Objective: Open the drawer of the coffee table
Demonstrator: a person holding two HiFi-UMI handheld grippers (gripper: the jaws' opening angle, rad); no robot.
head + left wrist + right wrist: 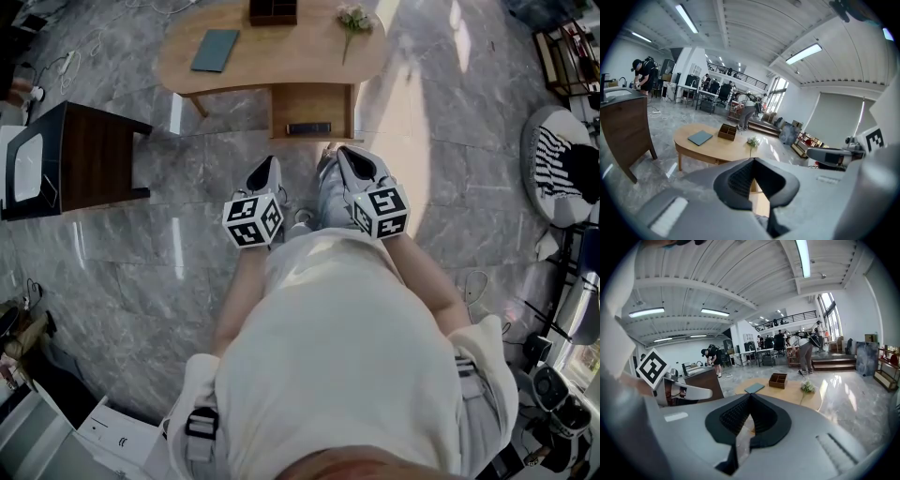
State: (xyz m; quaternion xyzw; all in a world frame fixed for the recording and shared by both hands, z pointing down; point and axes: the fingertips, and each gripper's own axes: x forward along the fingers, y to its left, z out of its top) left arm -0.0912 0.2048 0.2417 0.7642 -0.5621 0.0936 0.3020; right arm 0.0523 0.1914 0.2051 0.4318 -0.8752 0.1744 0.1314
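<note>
The oval wooden coffee table (281,66) stands ahead of me on the grey marble floor. Its drawer (310,105) hangs under the near edge, its front facing me with a dark handle (308,127) low on it. My left gripper (272,164) and right gripper (342,153) are held side by side in front of my body, short of the drawer. Both are shut with nothing between the jaws. In the left gripper view the table (708,145) lies beyond the closed jaws (753,161). The right gripper view shows it (787,392) past its own closed jaws (750,397).
On the tabletop lie a blue-grey book (216,50), a dark wooden organiser box (273,11) and a flower sprig (353,21). A dark wood cabinet (89,155) stands at the left, a striped round cushion (562,164) at the right. People work at desks far behind.
</note>
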